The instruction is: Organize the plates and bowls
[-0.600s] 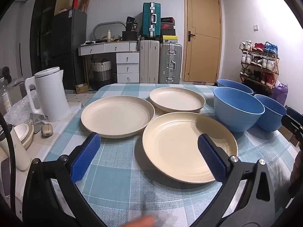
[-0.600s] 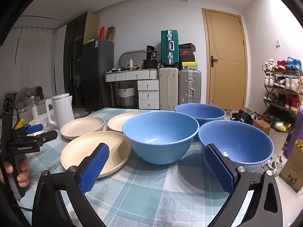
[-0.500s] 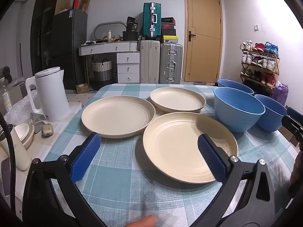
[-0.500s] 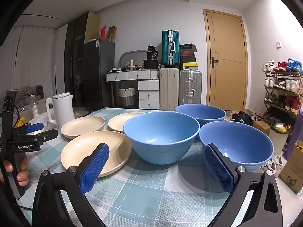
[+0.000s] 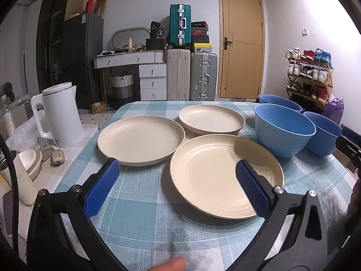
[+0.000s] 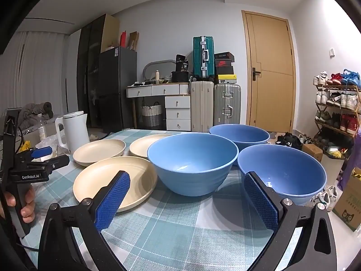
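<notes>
While nothing is stacked yet, I hold my left tongs (image 5: 177, 188) spread wide and empty just short of the nearest round cream plastic plate (image 5: 225, 175), two like it lying beyond on the checked bench (image 5: 140, 214). My right tongs (image 6: 187, 199), equally agape, face three deep blue bowls (image 6: 193, 163), perhaps touching, ready for nesting.
</notes>
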`<state>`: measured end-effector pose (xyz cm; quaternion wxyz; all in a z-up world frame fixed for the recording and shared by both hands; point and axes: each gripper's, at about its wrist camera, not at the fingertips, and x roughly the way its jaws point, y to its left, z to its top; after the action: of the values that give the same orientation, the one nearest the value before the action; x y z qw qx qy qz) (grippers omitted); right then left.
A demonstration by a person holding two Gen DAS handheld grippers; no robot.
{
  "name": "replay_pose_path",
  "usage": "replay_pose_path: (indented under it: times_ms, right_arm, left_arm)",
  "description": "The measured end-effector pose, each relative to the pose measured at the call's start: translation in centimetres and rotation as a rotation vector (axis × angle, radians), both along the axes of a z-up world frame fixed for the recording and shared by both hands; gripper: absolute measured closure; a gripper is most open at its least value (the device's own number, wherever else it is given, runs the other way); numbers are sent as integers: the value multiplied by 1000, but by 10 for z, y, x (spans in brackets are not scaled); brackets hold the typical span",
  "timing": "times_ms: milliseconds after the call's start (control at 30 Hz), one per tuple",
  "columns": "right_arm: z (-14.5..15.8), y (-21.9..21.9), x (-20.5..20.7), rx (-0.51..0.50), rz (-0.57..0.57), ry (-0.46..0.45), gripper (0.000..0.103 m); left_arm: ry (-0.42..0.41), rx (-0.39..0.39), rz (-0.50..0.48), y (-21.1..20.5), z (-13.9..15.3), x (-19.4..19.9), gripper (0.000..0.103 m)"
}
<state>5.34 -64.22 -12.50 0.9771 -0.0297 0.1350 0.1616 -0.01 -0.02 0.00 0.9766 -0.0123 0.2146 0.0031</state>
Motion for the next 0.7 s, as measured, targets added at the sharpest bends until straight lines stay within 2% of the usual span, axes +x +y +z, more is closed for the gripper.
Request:
replay_pose_path:
  times_ms: [700]
  right_arm:
    - [0, 0, 0, 2, 0, 0, 0]
  left_arm:
    - [-9, 11, 3, 1, 5, -2, 0]
